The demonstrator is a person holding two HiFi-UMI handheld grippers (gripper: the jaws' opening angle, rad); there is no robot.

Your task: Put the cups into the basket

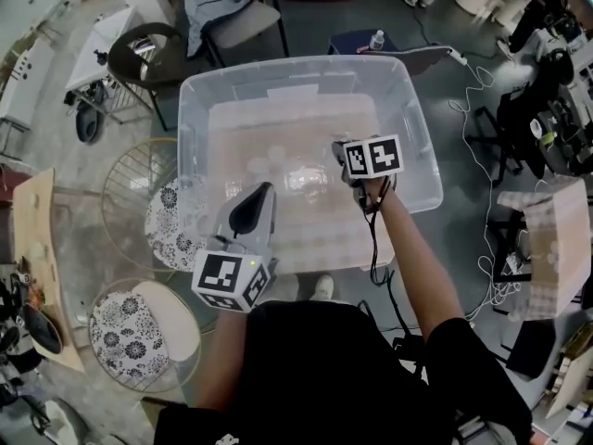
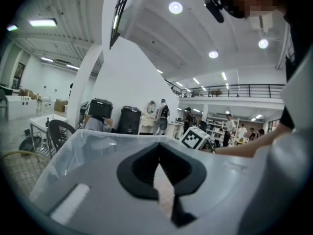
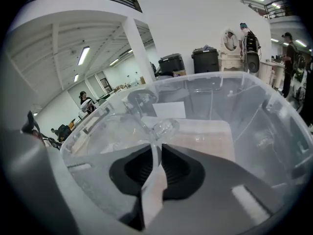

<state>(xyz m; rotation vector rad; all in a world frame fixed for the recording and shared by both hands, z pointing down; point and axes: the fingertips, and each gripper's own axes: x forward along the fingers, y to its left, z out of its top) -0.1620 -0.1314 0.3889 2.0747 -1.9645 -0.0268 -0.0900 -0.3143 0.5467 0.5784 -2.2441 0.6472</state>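
Left gripper [image 2: 159, 153]: jaws pressed together with nothing between them, at the near left rim of the clear plastic bin [image 1: 296, 64].
Right gripper [image 3: 155, 148]: reaches into the bin, jaws pinching a thin part of a clear stemmed cup [image 3: 164, 127].
Cup: held inside the bin's walls, foot pointing away from the jaws.
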